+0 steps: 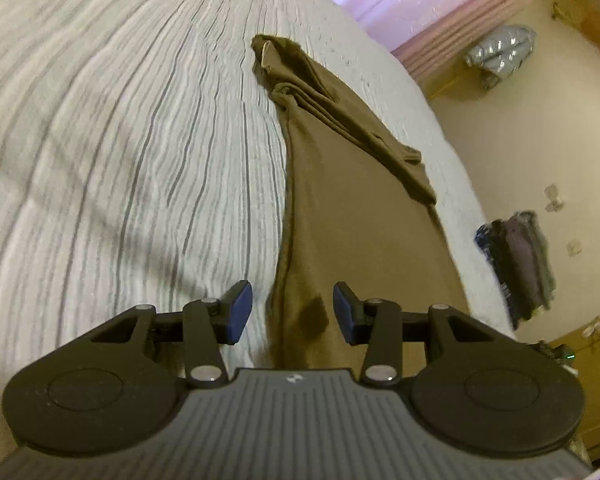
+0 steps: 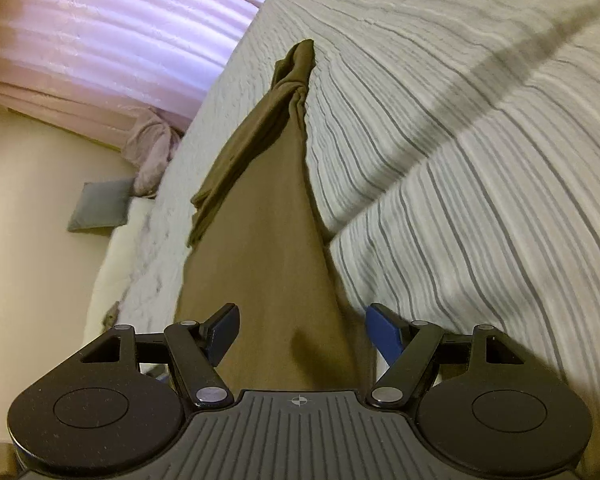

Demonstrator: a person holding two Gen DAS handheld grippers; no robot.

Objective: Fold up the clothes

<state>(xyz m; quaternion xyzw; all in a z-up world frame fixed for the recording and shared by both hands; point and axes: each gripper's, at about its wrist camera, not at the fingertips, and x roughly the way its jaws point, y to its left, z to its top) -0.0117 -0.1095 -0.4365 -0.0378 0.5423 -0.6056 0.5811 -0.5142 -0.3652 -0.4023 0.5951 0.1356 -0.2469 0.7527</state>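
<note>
Olive-brown garment (image 1: pixel 340 208), grey-striped white bedspread (image 1: pixel 119 140)

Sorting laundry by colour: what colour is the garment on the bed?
Olive-brown garment, plain; clearest in the left wrist view.

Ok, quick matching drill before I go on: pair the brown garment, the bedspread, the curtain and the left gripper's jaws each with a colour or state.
Things:
1. brown garment
2. bedspread
3. curtain
4. left gripper

Descriptions:
A. pale pink, hanging beyond the bed
B. jaws open, nothing held
C. white with thin grey stripes
D. lying stretched out lengthwise on the bed

Pairs: 1-D, 2-C, 3-A, 4-B
</note>
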